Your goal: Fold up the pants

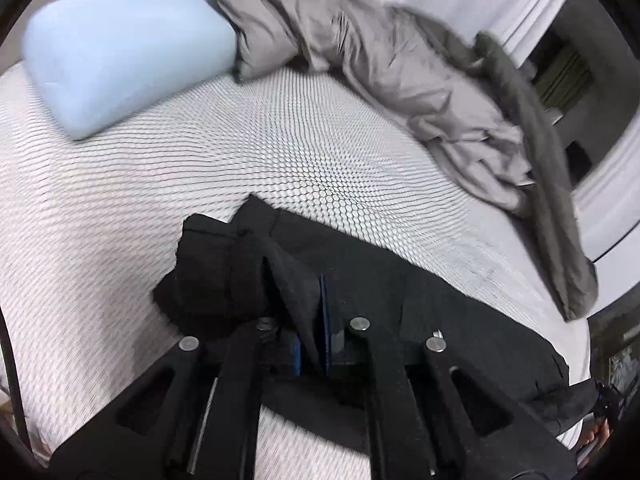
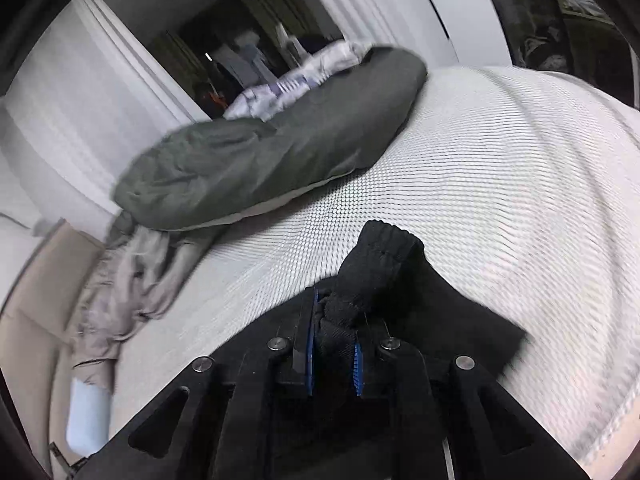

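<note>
Gripping: I have both ends of the black pants (image 1: 420, 292) pinched, so I judge a fold is set up.
left gripper (image 1: 316, 344): closed on bunched fabric, mid-mattress (image 1: 120, 220).
right gripper (image 2: 335, 354): clamped on ribbed cuff (image 2: 384, 252).
pants: stretched along mattress near edge.
hidden: pants' middle, cut off; motion blur.

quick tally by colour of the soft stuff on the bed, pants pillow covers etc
Black: 1, the pants, gripped by the left gripper and the right gripper
Light blue: 1, the pillow
Light grey: 1, the crumpled blanket
Dark green-grey: 1, the duvet
White and purple: 1, the bundle
Total: 5
</note>
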Tool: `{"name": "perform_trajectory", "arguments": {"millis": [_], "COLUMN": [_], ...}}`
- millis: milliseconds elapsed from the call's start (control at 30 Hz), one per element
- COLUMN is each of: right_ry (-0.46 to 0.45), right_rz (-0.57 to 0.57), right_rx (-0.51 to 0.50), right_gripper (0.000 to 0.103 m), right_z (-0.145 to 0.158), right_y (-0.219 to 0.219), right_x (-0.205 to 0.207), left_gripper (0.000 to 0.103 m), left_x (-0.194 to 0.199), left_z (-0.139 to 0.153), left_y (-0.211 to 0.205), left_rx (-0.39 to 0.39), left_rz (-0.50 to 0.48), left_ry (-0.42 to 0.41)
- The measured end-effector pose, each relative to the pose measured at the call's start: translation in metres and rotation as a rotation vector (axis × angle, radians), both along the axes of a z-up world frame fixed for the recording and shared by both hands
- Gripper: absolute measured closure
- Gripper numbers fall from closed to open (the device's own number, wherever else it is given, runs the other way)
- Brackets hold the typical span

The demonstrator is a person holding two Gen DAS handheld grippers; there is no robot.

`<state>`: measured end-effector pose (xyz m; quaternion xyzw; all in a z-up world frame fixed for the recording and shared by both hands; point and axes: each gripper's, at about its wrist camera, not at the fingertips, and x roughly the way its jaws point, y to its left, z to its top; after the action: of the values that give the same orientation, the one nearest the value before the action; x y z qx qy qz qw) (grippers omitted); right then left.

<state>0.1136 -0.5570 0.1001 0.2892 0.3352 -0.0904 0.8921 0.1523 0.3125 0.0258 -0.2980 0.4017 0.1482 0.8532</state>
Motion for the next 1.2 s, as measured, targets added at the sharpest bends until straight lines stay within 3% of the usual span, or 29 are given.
{"name": "perform_trajectory", "arguments": {"millis": [33, 133, 200, 267, 300, 400, 533, 733, 800, 867, 967, 1133, 1200], "right_ry": [0.023, 0.098, 0.099, 0.102, 0.097, 0.083, 0.033, -0.025, -0.019, -0.018, 0.009, 0.044, 0.057], "right_rz": [-0.001, -0.014, -0.057, -0.070, -0.061, -0.025, 0.030, 0.138, 0.197, 0.230, 0.284, 0.296, 0.282], "right_rx": [0.009, 0.001, -0.050, -0.097, -0.101, -0.142, -0.083, 0.055, 0.077, 0.090, 0.121, 0.131, 0.136], "right_gripper": [0.086, 0.055, 0.053, 0.040, 0.038, 0.035, 0.023, 0.022, 0.022, 0.022, 0.022, 0.022, 0.022], "right_z": [-0.002, -0.017, -0.020, -0.018, -0.016, -0.015, -0.022, -0.040, -0.050, -0.059, -0.070, -0.089, -0.093], "right_y": [-0.001, -0.002, -0.004, -0.005, -0.004, -0.001, 0.013, 0.056, 0.072, 0.079, 0.084, 0.083, 0.077], "right_x": [0.028, 0.093, 0.105, 0.101, 0.098, 0.066, 0.013, -0.055, -0.066, -0.071, -0.075, -0.065, -0.058], "left_gripper": [0.091, 0.068, 0.058, 0.027, 0.026, 0.026, 0.026, 0.028, 0.028, 0.028, 0.039, 0.045, 0.062], "left_x": [0.025, 0.072, 0.080, 0.076, 0.072, 0.051, 0.016, -0.038, -0.048, -0.047, -0.036, -0.025, -0.026], "left_z": [-0.005, -0.016, -0.014, -0.003, 0.001, 0.010, 0.009, -0.018, -0.029, -0.039, -0.057, -0.069, -0.073], "left_y": [0.004, 0.018, 0.029, 0.039, 0.040, 0.038, 0.010, -0.072, -0.103, -0.129, -0.154, -0.162, -0.164], "left_rx": [-0.011, -0.056, -0.067, -0.040, -0.028, -0.004, 0.004, -0.073, -0.144, -0.154, -0.191, -0.202, -0.195], "left_rz": [-0.006, -0.021, 0.006, 0.045, 0.038, 0.024, -0.005, -0.091, -0.147, -0.207, -0.238, -0.198, -0.184], "left_ry": [0.026, 0.103, 0.094, 0.071, 0.058, 0.030, 0.008, 0.002, -0.019, -0.007, 0.021, 0.030, 0.022]}}
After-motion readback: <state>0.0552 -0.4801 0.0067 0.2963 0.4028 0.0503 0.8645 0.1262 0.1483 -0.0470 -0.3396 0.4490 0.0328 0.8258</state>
